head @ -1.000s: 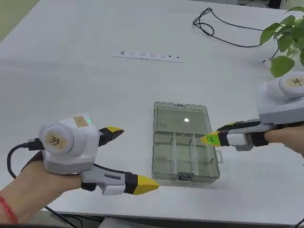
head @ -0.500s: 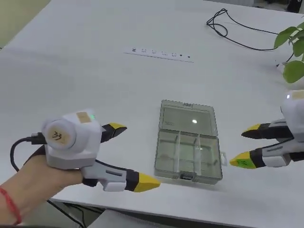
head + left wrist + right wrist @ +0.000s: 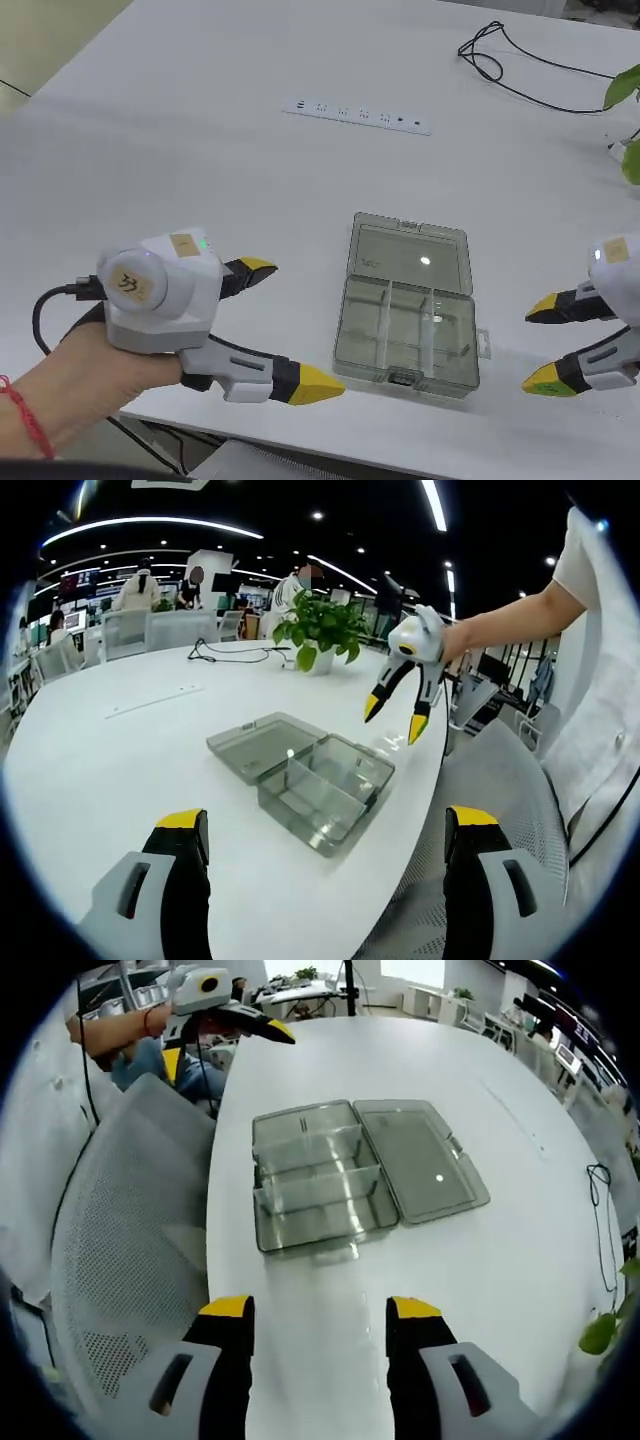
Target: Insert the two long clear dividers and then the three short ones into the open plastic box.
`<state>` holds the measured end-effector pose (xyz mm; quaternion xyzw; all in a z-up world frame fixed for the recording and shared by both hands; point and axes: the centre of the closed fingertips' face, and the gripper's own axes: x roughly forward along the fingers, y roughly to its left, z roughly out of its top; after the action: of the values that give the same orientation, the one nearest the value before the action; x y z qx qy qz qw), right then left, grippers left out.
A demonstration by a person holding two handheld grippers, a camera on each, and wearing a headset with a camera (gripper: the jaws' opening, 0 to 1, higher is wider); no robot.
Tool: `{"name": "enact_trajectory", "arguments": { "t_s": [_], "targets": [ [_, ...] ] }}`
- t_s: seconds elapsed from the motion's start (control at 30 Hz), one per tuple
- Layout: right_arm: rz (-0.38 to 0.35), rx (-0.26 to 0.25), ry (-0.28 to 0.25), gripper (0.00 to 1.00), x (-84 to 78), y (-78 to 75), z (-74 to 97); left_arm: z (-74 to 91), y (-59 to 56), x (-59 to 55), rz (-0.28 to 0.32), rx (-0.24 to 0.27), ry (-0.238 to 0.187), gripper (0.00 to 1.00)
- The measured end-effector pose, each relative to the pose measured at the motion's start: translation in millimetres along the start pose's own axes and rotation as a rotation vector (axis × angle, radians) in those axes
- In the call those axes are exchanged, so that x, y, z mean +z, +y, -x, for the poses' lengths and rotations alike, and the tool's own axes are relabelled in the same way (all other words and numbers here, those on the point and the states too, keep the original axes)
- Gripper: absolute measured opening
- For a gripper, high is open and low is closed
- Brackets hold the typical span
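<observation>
1. The open plastic box sits on the table near its front edge, with the lid lying flat behind the tray.
2. Dividers stand inside the tray.
3. The left gripper is left of the box and the right gripper is right of it, both apart from it.
4. A power strip lies well behind the box, and a cable lies farther back on the right.

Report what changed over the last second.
The right hand-held gripper drew back rightward from the plastic box's right edge and now hangs open, clear of it, holding nothing. The left hand-held gripper stayed open left of the box. The box stayed open, dividers inside.
</observation>
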<state>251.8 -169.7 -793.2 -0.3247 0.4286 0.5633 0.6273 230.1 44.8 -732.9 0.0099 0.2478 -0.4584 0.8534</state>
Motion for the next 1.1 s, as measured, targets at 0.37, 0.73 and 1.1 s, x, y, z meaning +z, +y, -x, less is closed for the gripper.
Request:
{"name": "enact_trajectory", "arguments": {
  "t_s": [0.37, 0.73, 1.1],
  "targets": [
    [0.098, -0.011, 0.118, 0.47, -33.4, -13.2, -31.2, -0.3, 3.8, -2.7, 0.007, 0.000, 0.006, 1.00],
    [0.146, -0.018, 0.173, 0.43, -49.7, -22.0, -44.0, -0.1, 5.0, -2.7, 0.016, 0.006, 0.001, 1.00],
    [0.171, -0.032, 0.187, 0.37, -49.8, -20.9, -43.9, 0.1, 4.5, -2.3, 0.022, 0.009, -0.006, 1.00]
  ]
}}
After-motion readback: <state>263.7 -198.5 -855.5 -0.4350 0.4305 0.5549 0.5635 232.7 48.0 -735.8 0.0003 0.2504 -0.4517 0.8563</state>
